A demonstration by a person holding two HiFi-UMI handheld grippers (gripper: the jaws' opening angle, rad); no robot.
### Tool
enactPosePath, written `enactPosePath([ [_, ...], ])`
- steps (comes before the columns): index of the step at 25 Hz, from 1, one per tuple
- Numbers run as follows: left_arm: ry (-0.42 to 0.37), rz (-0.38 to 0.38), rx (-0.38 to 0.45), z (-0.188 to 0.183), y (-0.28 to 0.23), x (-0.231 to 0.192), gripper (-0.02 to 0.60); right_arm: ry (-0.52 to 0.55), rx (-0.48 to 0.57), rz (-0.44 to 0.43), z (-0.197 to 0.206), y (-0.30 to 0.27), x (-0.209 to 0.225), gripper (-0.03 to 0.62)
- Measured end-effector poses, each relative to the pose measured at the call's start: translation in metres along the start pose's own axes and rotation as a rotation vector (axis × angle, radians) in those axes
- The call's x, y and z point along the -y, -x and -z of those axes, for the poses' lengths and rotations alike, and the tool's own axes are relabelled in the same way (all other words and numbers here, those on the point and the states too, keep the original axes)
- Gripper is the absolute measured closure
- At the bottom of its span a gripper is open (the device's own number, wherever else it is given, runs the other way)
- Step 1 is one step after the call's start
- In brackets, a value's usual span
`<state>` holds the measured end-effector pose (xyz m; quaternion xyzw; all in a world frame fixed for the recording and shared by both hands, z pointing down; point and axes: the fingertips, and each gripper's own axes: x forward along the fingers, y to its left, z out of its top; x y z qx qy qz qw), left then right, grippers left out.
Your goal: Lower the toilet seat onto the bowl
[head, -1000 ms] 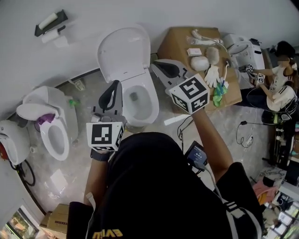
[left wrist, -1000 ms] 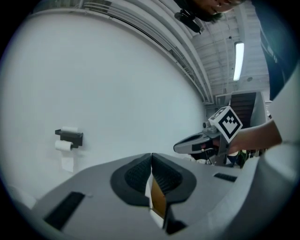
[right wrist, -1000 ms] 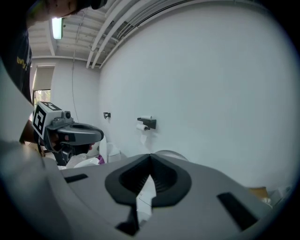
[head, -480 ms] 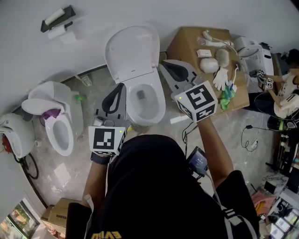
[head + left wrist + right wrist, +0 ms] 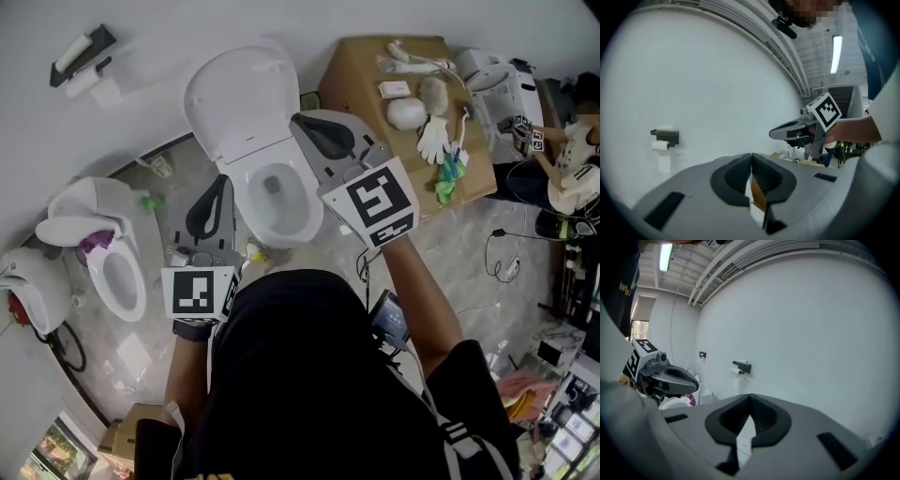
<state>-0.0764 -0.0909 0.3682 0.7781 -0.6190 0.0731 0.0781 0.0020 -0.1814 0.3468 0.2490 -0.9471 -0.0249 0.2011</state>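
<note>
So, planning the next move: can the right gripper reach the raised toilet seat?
Probably yes: the right gripper, jaws shut, hangs just beside the raised toilet seat, nothing between them.

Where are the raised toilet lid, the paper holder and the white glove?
raised toilet lid (image 5: 239,98), head view, its flat middle.
paper holder (image 5: 103,39), head view, dark shelf end.
white glove (image 5: 432,142), head view, its palm.

A makeshift test room: a white toilet (image 5: 239,103), a second toilet (image 5: 94,272), a cardboard box (image 5: 361,80) and loose cables (image 5: 502,267).
</note>
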Motion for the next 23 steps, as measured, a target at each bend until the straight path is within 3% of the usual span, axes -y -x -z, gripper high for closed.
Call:
enactPosePath([
  [23, -0.007, -0.012, 0.029, -0.009, -0.007, -0.010, 0.569, 0.030, -0.008, -0.027, -0.005, -0.005, 0.004, 0.600],
])
